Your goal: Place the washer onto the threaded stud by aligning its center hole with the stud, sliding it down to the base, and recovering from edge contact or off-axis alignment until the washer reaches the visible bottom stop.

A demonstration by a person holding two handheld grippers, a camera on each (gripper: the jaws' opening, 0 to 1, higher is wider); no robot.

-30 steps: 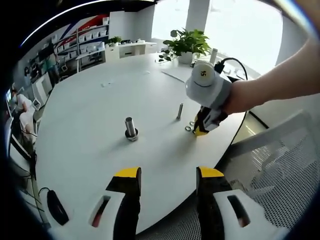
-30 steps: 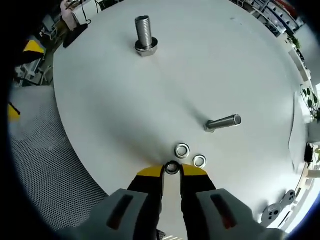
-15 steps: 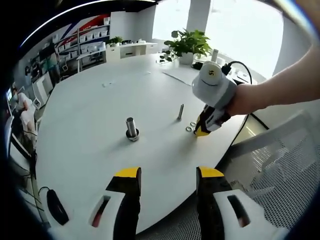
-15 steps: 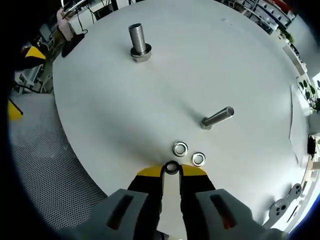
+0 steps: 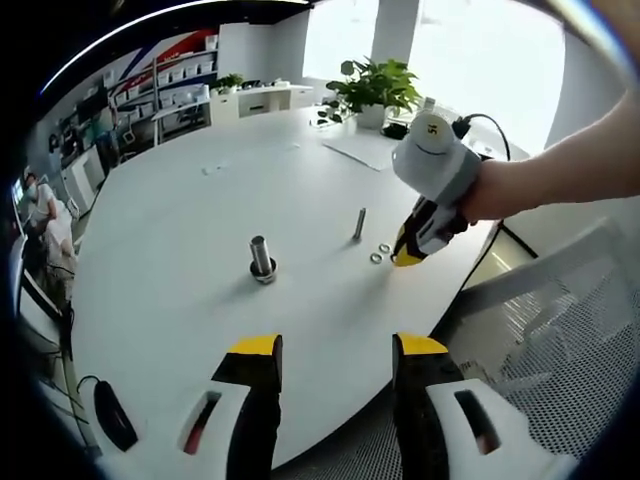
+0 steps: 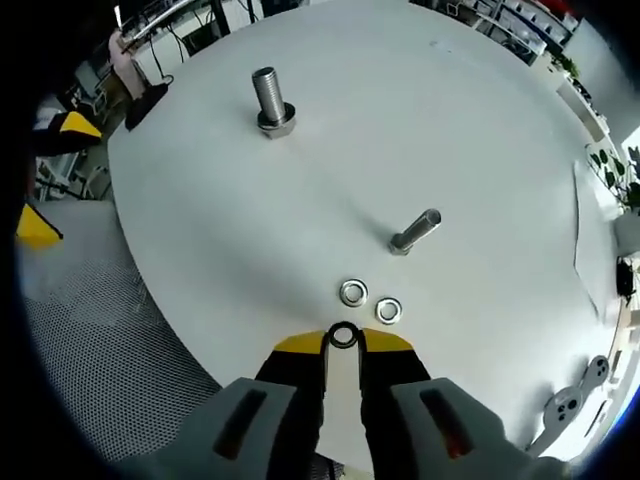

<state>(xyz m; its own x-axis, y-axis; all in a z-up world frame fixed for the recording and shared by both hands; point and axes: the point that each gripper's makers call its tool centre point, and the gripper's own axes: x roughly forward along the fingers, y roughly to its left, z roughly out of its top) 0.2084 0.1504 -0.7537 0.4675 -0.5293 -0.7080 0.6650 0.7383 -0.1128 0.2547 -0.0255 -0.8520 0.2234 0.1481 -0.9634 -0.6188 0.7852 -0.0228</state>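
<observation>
Our right gripper (image 6: 343, 341) pinches a washer (image 6: 343, 335) above the table (image 6: 200, 230), bolt (image 6: 268, 100) at eleven o'clock; our left gripper (image 5: 335, 350) hovers level, jaws wide.

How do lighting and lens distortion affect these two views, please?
Left gripper view: bright windows behind the plant wash out the background, and the table edge bows under fisheye. Right gripper view: even light, soft shadows beside the upright stud, and the washer in the right claw stays sharp.
</observation>
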